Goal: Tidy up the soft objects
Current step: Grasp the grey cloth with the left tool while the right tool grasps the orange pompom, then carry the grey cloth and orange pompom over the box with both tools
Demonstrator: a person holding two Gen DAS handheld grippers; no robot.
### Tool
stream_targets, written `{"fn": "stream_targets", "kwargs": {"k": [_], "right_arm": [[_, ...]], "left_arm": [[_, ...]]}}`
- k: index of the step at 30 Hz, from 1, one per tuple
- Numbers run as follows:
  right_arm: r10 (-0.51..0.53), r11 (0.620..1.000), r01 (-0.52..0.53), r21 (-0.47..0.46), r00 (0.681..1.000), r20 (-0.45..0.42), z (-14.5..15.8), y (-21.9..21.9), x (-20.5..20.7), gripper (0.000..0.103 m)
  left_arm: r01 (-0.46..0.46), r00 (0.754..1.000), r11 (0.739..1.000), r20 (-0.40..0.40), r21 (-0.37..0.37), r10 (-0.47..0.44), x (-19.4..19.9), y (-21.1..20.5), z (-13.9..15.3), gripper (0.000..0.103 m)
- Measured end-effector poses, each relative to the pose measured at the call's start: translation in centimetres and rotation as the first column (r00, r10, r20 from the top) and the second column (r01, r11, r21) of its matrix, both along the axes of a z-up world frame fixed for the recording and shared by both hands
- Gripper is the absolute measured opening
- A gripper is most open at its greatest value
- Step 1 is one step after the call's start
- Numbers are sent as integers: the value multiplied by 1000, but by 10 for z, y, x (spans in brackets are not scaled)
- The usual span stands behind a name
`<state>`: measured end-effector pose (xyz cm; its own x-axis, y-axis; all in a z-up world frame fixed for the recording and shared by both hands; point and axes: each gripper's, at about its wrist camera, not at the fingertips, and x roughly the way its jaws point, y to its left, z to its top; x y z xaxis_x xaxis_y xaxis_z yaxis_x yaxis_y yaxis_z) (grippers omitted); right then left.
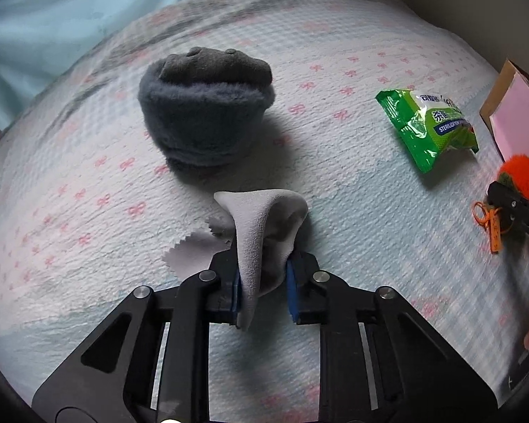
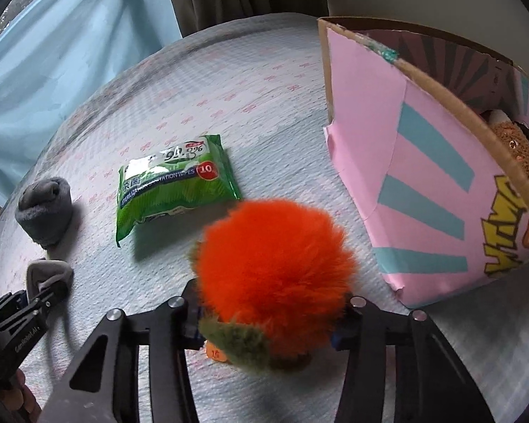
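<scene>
My left gripper (image 1: pixel 263 283) is shut on a light grey cleaning cloth (image 1: pixel 264 225), which bunches up between the blue pads, its zigzag edge lying on the bedspread. A rolled dark grey fuzzy sock (image 1: pixel 204 109) sits just beyond it. My right gripper (image 2: pixel 268 320) is shut on an orange fluffy pom-pom (image 2: pixel 275 275) with a green fuzzy base and an orange tag. The pom-pom also shows in the left wrist view (image 1: pixel 520 176). A pink cardboard box (image 2: pixel 423 183) stands to the right of the pom-pom, with a brown plush toy (image 2: pixel 515 144) inside.
A green pack of wet wipes (image 2: pixel 174 185) lies on the white bedspread (image 2: pixel 264 88) with pink bows, between the sock (image 2: pixel 44 208) and the box. Pale blue curtains (image 2: pixel 70 42) hang behind the bed. The left gripper (image 2: pixel 35 299) shows at the right wrist view's lower left.
</scene>
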<state>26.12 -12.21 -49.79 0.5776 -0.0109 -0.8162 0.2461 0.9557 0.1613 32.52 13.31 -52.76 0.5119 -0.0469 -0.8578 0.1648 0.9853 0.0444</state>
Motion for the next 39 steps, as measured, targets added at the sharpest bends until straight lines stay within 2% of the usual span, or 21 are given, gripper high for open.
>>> {"fn": "stream_targets", "kwargs": {"k": [5,11,17,23,32,39], "right_arm": [[21,1000,-21,-19,1000,0,5,2,1,43],[46,999,-46,-25,999,12,27,3,-2,42],[61,998,-61,-13,997,42,78,-2,-11,41],[102,995,-101,-14,991,84,149,-14,-25,41],[136,990,-139,10,980,146,246,-57,-39,41],[202,977,-209,37,970,139,288,-103,-35,41]], "left_arm": [[-13,1000,1000,0,-8,13,-6,5,6,13],[-28,999,999,20,-23,29,-15,4,33,13],[-45,998,998,50,-51,48,-29,-6,90,13],[-87,992,992,82,-94,94,-47,-21,162,13],[-93,986,990,125,-106,106,-67,-88,263,13],[-56,992,990,103,-127,69,-63,-172,301,13]]}}
